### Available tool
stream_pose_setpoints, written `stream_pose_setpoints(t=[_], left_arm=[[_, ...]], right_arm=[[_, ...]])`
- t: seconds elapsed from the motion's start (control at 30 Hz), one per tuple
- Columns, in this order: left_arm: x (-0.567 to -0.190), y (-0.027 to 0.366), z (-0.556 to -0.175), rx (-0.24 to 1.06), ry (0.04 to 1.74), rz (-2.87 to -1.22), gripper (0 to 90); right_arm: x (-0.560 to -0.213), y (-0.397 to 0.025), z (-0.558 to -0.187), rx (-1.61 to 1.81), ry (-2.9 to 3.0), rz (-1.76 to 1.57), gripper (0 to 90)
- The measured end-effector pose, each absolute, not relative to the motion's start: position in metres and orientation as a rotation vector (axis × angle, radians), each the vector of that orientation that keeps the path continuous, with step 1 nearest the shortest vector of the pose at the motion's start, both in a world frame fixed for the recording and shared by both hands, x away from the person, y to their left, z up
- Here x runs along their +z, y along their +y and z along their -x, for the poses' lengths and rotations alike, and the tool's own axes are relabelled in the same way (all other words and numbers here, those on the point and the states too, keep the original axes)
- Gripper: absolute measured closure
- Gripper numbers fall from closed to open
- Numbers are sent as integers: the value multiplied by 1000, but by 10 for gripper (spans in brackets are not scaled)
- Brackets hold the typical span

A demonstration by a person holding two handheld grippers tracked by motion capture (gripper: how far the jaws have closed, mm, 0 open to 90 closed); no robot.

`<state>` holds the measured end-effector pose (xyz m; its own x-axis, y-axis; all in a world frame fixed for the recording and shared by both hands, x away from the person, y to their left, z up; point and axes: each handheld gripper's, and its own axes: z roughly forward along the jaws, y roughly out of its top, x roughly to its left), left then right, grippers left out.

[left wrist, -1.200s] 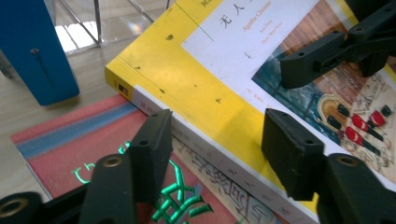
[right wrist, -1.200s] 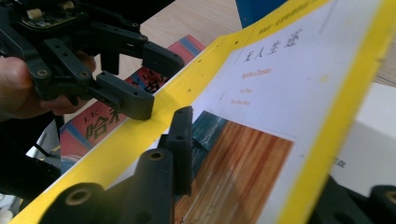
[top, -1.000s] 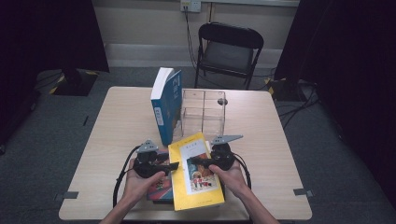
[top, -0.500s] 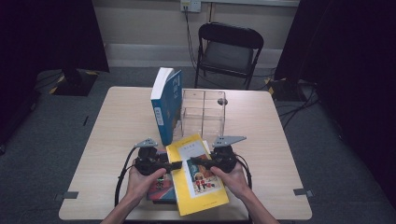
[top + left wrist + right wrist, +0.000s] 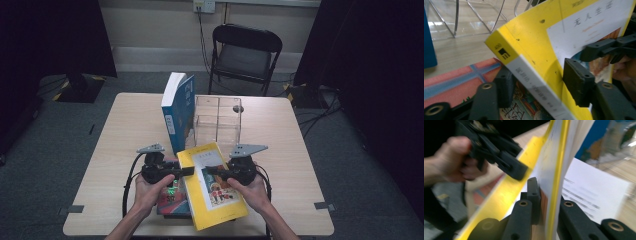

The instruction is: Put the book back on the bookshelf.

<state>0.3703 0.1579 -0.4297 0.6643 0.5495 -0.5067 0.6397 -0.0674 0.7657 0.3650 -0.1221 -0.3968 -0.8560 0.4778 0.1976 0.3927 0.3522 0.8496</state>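
Note:
A yellow paperback (image 5: 212,185) hangs tilted over the near middle of the table, held from both sides. My left gripper (image 5: 187,171) is shut on its spine edge; in the left gripper view one jaw lies under the book (image 5: 534,37) and the other presses on the cover. My right gripper (image 5: 209,171) is shut on the opposite edge, its jaws clamping the yellow book (image 5: 506,190) edge-on. Beneath it a red illustrated book (image 5: 170,200) lies flat, seen close in the left gripper view (image 5: 456,85).
A blue book (image 5: 177,112) stands upright against a clear acrylic holder (image 5: 217,120) at the middle of the wooden table (image 5: 125,130). A black folding chair (image 5: 245,52) stands behind the table. Cables trail from both grippers toward the near edge.
The yellow book, held by both grippers, has come slightly toward the near edge and turned a little, its near corner reaching lower over the table's front.

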Motion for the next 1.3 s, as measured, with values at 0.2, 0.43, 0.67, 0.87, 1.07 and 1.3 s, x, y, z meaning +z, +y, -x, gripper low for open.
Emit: stream_pose_setpoints(t=[0.2, 0.43, 0.67, 0.87, 1.07, 1.3], left_arm=[[-425, 160, -371, -107, 952, -1699, 552], [-422, 154, -379, -110, 951, -1708, 566], [-408, 154, -383, -108, 927, -1679, 630], [-382, 154, -382, -1, 872, -1715, 644], [-361, 157, -383, 25, 791, -1684, 693], [-345, 153, -380, 74, 748, -1670, 730]], right_arm=[[-395, -124, -366, 1570, 2509, -837, 850], [-397, -128, -369, 1602, 2491, -871, 844], [-392, -133, -370, 1657, 2457, -884, 838], [-378, -132, -371, 1687, 2414, -852, 828], [-364, -131, -372, 1732, 2367, -826, 835], [-355, -131, -374, 1777, 2316, -809, 844]])
